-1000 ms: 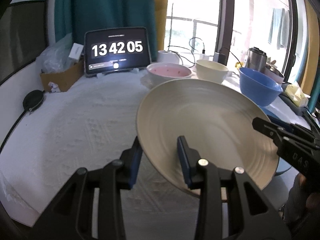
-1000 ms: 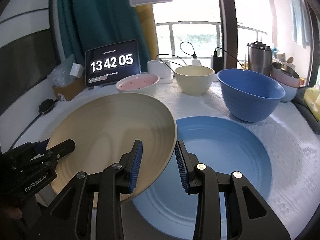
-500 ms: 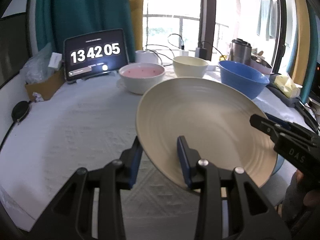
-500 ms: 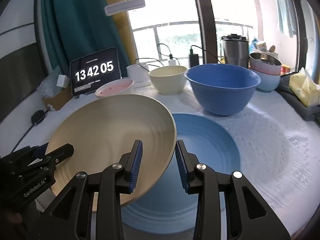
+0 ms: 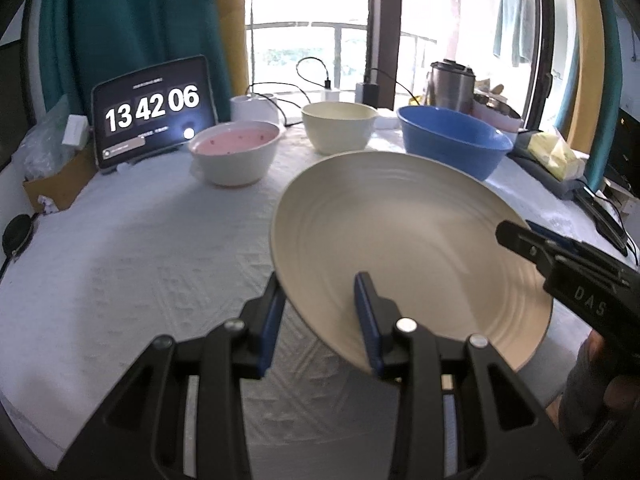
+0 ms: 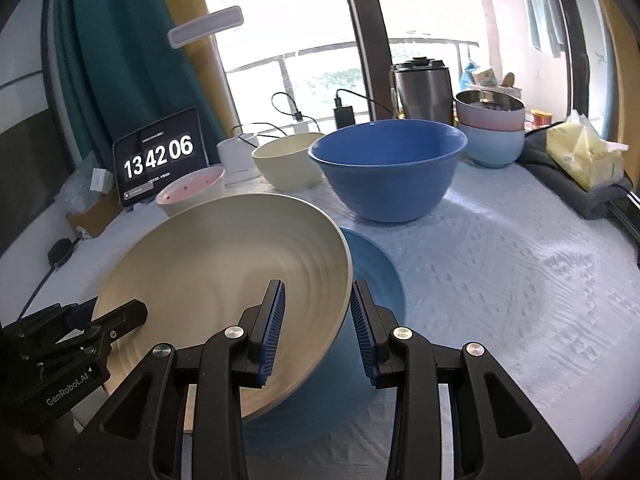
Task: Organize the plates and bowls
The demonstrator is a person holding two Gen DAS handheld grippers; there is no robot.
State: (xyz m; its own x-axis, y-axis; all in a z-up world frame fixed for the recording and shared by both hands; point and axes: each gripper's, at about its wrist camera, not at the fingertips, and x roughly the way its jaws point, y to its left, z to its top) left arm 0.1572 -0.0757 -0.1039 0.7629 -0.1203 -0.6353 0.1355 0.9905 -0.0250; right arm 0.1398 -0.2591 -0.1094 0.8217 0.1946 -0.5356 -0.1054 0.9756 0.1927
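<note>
A large cream plate (image 5: pixel 408 248) hangs tilted above the white table, held at opposite rims. My left gripper (image 5: pixel 320 320) is shut on its near-left rim, one pad under the plate and one on its inside. On the other side my right gripper (image 6: pixel 319 330) is shut on the right rim of the cream plate (image 6: pixel 224 280). Each gripper shows in the other's view: the right gripper (image 5: pixel 520 240), the left gripper (image 6: pixel 116 320). A blue plate (image 6: pixel 376 280) lies on the table, mostly hidden beneath the cream one.
Along the back stand a pink-lined bowl (image 5: pixel 234 152), a cream bowl (image 5: pixel 338 126) and a big blue bowl (image 6: pixel 386 168). Stacked bowls (image 6: pixel 490 128), a steel jug (image 6: pixel 424 88) and a yellow packet (image 6: pixel 584 152) sit far right. A clock tablet (image 5: pixel 152 116) is back left.
Both grippers have carried the cream plate to the right across the table; the background slid left. The cream plate now covers more of the blue plate. Neither grip has changed.
</note>
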